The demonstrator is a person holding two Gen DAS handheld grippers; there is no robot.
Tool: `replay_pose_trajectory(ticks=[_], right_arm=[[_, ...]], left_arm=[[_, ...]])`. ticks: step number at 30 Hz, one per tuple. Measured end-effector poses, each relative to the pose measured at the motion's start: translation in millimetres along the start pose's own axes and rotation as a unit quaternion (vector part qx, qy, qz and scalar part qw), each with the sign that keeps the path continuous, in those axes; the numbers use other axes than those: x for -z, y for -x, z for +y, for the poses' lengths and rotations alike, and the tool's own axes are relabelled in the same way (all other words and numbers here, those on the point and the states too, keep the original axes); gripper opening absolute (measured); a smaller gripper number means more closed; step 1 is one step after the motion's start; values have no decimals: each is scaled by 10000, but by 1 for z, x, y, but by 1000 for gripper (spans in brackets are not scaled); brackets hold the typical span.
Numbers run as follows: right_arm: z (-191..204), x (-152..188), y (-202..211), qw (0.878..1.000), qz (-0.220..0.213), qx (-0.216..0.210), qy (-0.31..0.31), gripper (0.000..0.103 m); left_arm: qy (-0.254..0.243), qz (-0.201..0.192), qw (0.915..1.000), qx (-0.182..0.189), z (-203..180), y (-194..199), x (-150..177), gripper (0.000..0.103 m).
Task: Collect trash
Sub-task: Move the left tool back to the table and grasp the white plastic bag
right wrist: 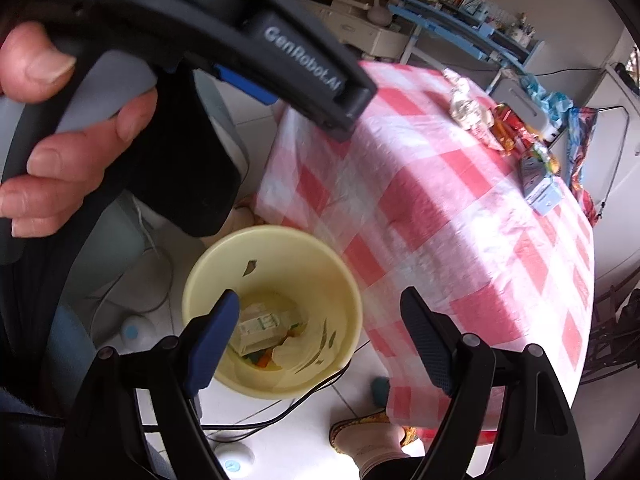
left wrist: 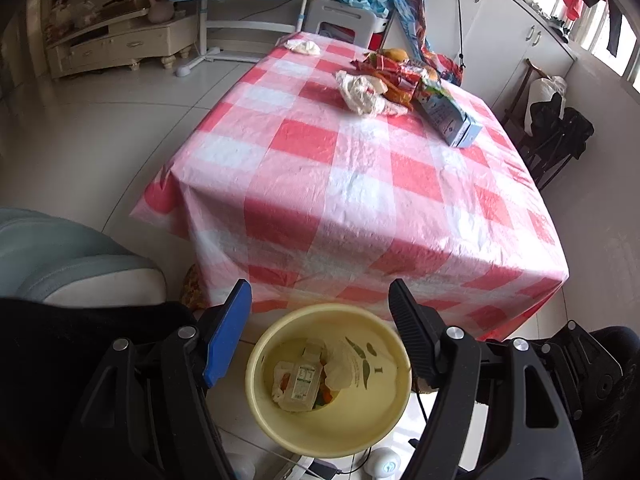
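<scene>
A yellow trash bin point(left wrist: 384, 412) stands on the floor by the table's near edge; it also shows in the right wrist view point(right wrist: 280, 248). Inside lie a crushed carton point(left wrist: 302, 380), a white tissue and orange scraps. My left gripper point(left wrist: 320, 300) is open and empty above the bin. My right gripper point(right wrist: 320, 308) is open and empty over the bin too. On the checked table point(left wrist: 360, 184) lie a crumpled white tissue point(left wrist: 362, 90), snack wrappers point(left wrist: 394, 72), a blue carton point(left wrist: 450, 114) and another tissue point(left wrist: 303, 46) at the far edge.
The left gripper's body point(right wrist: 224, 32) and the hand holding it fill the upper left of the right wrist view. A chair point(left wrist: 60, 256) stands to the left. Cables and a slippered foot point(right wrist: 372, 436) are on the floor by the bin. Cabinets point(left wrist: 512, 36) stand at the right.
</scene>
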State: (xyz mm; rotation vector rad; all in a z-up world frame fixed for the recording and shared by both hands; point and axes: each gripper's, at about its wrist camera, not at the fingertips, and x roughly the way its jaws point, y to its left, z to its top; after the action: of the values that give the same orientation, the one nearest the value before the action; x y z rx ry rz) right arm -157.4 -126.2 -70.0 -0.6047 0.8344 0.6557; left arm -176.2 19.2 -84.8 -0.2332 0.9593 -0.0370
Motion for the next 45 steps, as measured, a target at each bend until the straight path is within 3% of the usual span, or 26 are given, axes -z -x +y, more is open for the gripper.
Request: replay_pose_trajectory(ticks=[10, 13, 23, 27, 30, 31, 32, 34, 35, 40, 45], right_arm=[[-32, -14, 14, 9978, -420, 449, -251, 79], [-49, -19, 16, 9967, -555, 411, -429, 79], [-103, -52, -12, 9965, -585, 298, -514, 79], [-114, -61, -25, 9972, -539, 242, -447, 79], [-121, -68, -36, 9981, -473, 245, -310, 79], [-124, -70, -40, 9982, -463, 246, -288, 79], [-127, -72, -43, 9983, -460, 238, -283, 79], [-132, -76, -48, 9982, -470, 226, -291, 79], [-134, -78, -49, 9982, -479, 221, -299, 79], [-151, -91, -60, 9968, -617, 191, -472, 78], [-169, -110, -78, 9949, -670, 245, -719, 76]], left_arm=[[9, -169, 9999, -25, -3, -13, -78, 68], [-15, -193, 9998, -53, -5, -26, -103, 68], [-181, 35, 9994, -300, -25, -98, -184, 68], [-322, 337, 9977, -483, -31, -137, -210, 68], [-228, 607, 9973, -343, -29, -161, -219, 68], [-146, 698, 9973, -196, -27, -166, -220, 59], [-80, 773, 9970, 5, -27, -168, -222, 38], [-128, 810, 9964, 234, -30, -167, -224, 21], [-249, 690, 9971, 178, -33, -160, -227, 17], [-535, 253, 9982, -32, -34, -135, -241, 11], [-496, 10, 9987, -91, -25, -119, -259, 11]])
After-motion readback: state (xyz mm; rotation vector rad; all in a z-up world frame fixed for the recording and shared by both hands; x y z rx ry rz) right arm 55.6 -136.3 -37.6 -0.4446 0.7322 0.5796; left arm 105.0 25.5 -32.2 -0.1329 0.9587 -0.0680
